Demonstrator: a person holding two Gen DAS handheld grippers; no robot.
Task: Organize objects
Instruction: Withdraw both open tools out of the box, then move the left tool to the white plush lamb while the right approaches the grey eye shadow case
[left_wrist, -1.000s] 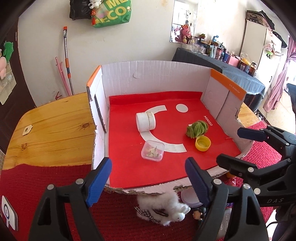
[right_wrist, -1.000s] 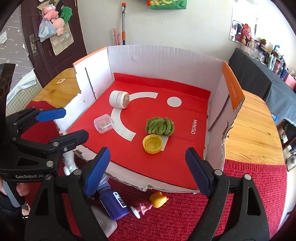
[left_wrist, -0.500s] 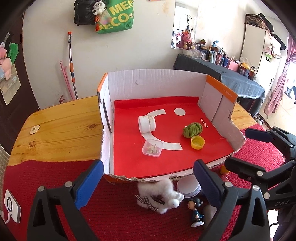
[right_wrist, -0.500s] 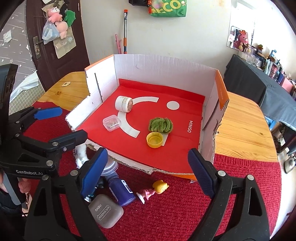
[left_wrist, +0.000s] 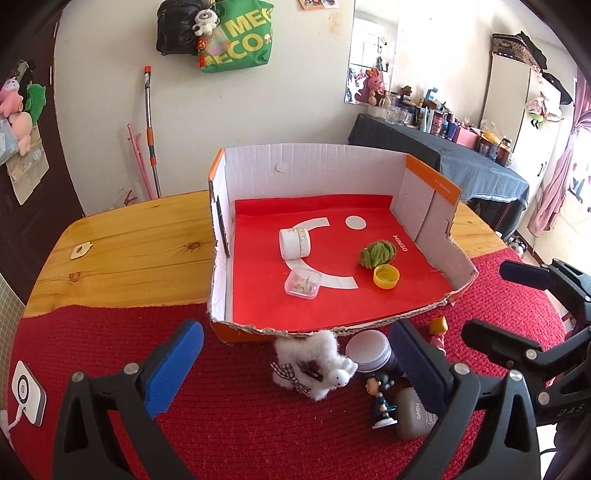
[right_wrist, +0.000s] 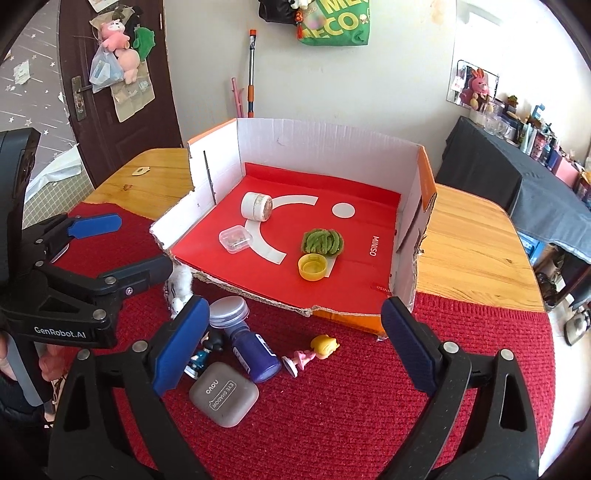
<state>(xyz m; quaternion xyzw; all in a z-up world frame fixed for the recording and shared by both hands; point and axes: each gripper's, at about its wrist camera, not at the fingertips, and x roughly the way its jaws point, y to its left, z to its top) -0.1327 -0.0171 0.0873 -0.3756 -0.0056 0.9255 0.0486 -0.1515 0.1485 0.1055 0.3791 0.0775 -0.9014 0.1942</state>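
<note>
Both tools are empty. Left tool (left_wrist: 295, 362) has its blue pads spread wide with nothing between them, and it hangs over the red mat (left_wrist: 110, 354) on the counter (left_wrist: 129, 258). Right tool (right_wrist: 295, 336) has jaws opening too (nothing is pinched in them), and it hangs just beside the left one.

Past the tips of both tools sits the cardboard box (left_wrist: 314, 166), with its torn front edge near them. Inside it, on the red floor, lie a white round tin (left_wrist: 293, 242) on its side, a small clear case (left_wrist: 301, 283), a fuzzy green thing (left_wrist: 376, 253) and a yellow cap (left_wrist: 386, 277) touching it.

Between the tools and the box, on the mat, lie the loose toys: a fluffy white toy (left_wrist: 314, 363), a purple bottle (right_wrist: 245, 341) with a silver lid, a grey eye shadow case (right_wrist: 223, 393), a dark-haired little figure (left_wrist: 380, 398) and a yellow-haired doll (right_wrist: 314, 352) on its side.
</note>
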